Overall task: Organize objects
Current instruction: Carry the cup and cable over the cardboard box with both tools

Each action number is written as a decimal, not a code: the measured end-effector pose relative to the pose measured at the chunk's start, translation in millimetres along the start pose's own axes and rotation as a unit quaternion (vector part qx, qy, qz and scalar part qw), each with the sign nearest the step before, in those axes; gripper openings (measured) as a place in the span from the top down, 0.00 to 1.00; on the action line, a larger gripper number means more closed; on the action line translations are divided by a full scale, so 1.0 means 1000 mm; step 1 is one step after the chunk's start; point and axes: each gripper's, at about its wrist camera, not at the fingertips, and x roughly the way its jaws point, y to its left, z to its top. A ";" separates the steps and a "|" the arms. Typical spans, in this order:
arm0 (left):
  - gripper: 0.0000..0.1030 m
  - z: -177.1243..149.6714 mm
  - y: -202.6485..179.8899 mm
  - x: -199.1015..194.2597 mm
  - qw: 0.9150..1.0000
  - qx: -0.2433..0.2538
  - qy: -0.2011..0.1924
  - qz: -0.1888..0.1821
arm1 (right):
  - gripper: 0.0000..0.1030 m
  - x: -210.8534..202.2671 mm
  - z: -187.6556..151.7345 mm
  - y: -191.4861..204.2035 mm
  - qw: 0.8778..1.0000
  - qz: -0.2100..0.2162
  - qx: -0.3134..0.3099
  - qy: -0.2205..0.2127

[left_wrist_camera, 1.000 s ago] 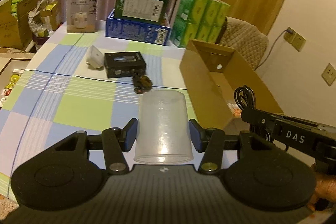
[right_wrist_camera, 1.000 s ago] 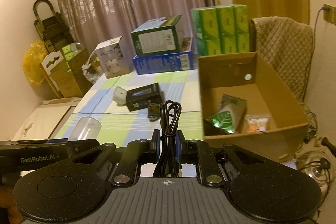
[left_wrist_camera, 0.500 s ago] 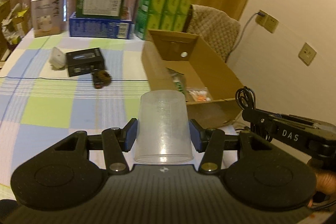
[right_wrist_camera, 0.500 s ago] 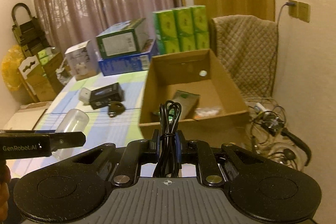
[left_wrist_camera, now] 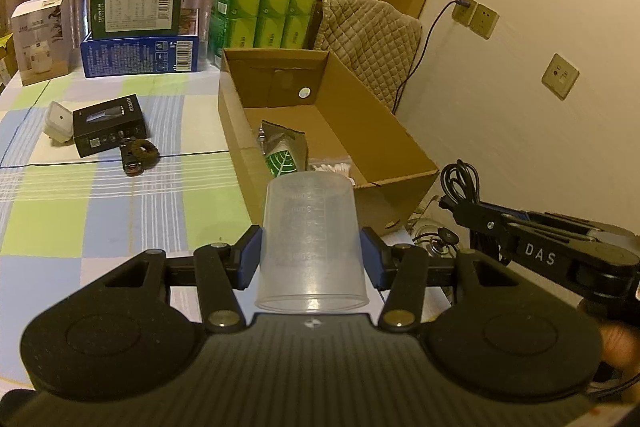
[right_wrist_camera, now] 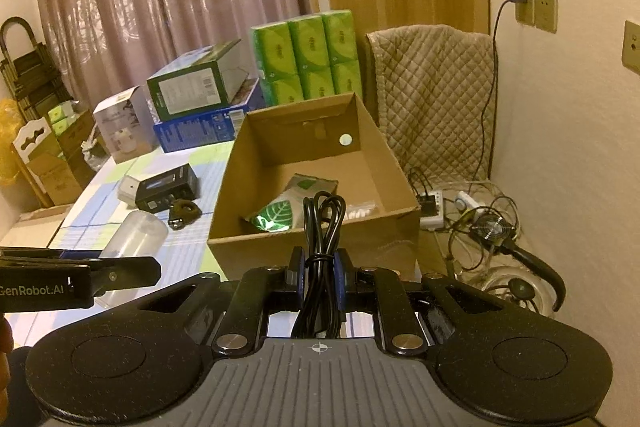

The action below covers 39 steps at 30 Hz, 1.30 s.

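Our left fingers gripped the cup, our right fingers the cable, both held short of the box. We judged the slick cup might slip, or the cable's loops snag the box's near wall.

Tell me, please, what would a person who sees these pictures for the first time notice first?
First, the clear measuring cup clamped mouth toward the camera in the left tongs, and the bundled black cable pinched in the right tongs. Next, just beyond both, the open cardboard box at the edge of the checked tablecloth, with a green leaf-print packet already inside.
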 end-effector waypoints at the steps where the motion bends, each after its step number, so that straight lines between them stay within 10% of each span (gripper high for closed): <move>1: 0.54 0.000 -0.001 0.001 1.000 0.001 0.001 0.000 | 0.89 0.001 -0.001 -0.001 1.000 0.000 0.000 0.001; 39: 0.54 0.063 -0.023 0.064 1.000 0.011 0.004 -0.017 | 0.89 0.054 0.070 -0.018 0.999 0.015 -0.038 0.003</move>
